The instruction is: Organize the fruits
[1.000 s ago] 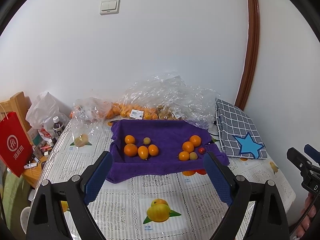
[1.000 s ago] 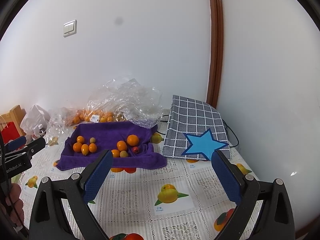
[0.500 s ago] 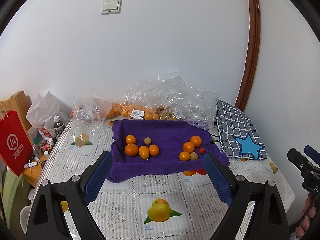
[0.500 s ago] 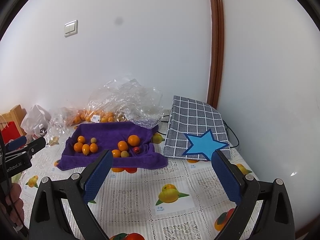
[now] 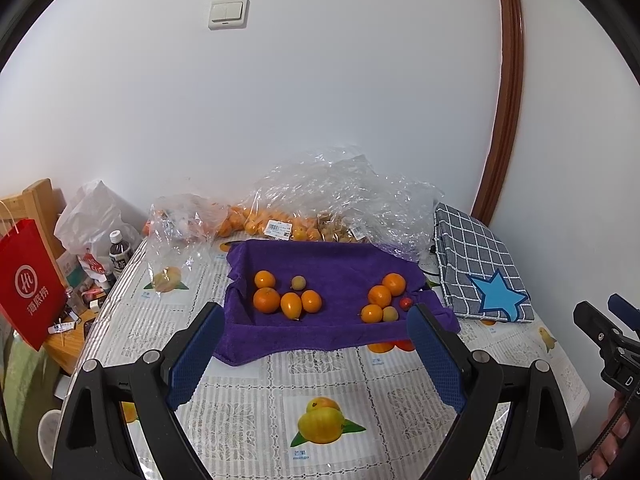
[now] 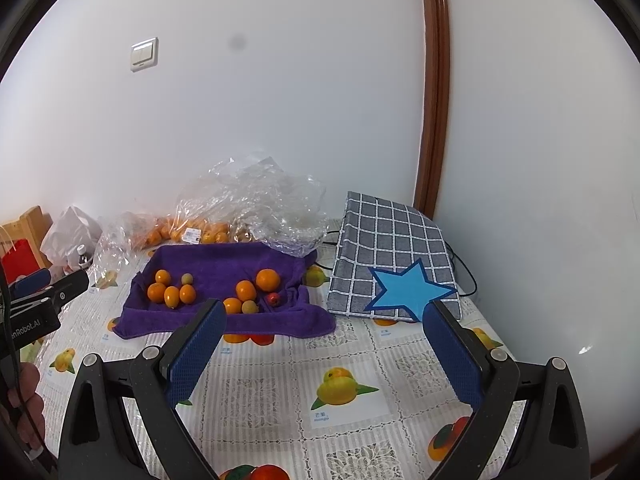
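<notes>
A purple towel (image 5: 332, 256) (image 6: 224, 268) lies on the table with two clusters of fruit. The left cluster (image 5: 286, 296) (image 6: 172, 290) holds several orange fruits and one small pale one. The right cluster (image 5: 382, 296) (image 6: 252, 290) has oranges, a pale fruit and a small red fruit (image 5: 406, 302) (image 6: 273, 299). My left gripper (image 5: 314, 344) hangs open in front of the towel's near edge, with nothing between its blue pads. My right gripper (image 6: 322, 344) is open too, over the tablecloth to the right of the towel, and holds nothing.
Clear plastic bags (image 5: 340, 204) with more oranges sit behind the towel by the wall. A grey checked bag with a blue star (image 6: 392, 264) lies at the right. A red paper bag (image 5: 30, 280), a bottle and clutter stand off the table's left edge.
</notes>
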Demonstrator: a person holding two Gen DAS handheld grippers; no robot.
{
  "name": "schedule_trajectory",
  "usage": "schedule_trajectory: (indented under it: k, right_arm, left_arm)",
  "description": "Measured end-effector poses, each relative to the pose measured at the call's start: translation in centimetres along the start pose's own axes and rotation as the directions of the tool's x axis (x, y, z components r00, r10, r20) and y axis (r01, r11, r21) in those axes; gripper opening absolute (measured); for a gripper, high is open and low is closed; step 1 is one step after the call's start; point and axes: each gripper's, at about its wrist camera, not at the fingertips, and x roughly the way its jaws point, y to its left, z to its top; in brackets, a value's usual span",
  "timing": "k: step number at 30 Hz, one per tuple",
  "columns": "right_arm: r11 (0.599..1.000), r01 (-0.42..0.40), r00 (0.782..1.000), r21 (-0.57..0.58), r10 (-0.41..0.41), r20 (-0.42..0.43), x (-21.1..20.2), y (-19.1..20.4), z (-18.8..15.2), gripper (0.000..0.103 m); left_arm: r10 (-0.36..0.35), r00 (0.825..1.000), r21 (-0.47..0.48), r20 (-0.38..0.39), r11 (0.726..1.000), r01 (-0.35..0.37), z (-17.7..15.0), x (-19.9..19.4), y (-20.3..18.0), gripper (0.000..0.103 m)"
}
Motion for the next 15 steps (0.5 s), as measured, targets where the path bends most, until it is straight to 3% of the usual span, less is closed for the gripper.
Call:
schedule_trajectory:
  k: [15]
  right_arm:
    - [1.0, -0.001, 1.0, -0.011, 0.001, 0.007, -0.09, 0.05, -0.08, 0.098]
  left_arm:
    - [0.015, 1.0, -0.012, -0.002, 1.0, -0.015, -0.01, -0.16, -0.4, 0.092]
